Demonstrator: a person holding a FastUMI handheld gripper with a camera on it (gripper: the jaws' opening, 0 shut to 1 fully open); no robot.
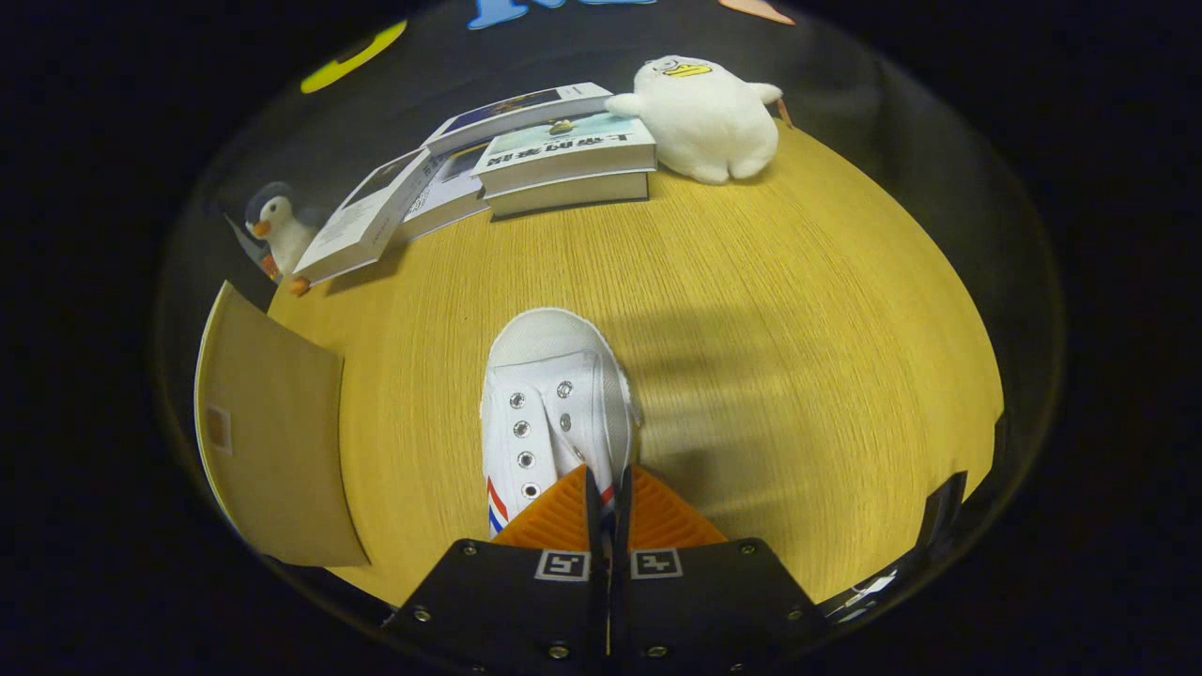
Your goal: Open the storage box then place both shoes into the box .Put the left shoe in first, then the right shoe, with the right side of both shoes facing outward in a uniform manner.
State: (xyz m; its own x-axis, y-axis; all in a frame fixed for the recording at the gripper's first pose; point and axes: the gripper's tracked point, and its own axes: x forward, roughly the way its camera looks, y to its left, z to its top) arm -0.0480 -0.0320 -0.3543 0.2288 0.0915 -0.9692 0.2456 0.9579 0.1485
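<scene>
Fingers (606,488) are pinched tight on the white sneaker (549,413), gripping the edge of its opening, toe pointing away over the wooden counter (798,329). Cardboard box flap (272,441) sits near the left edge.

white shoe (549,413) with red-blue stripes; yellow wood-grain table (798,357); white plush (704,117).
</scene>
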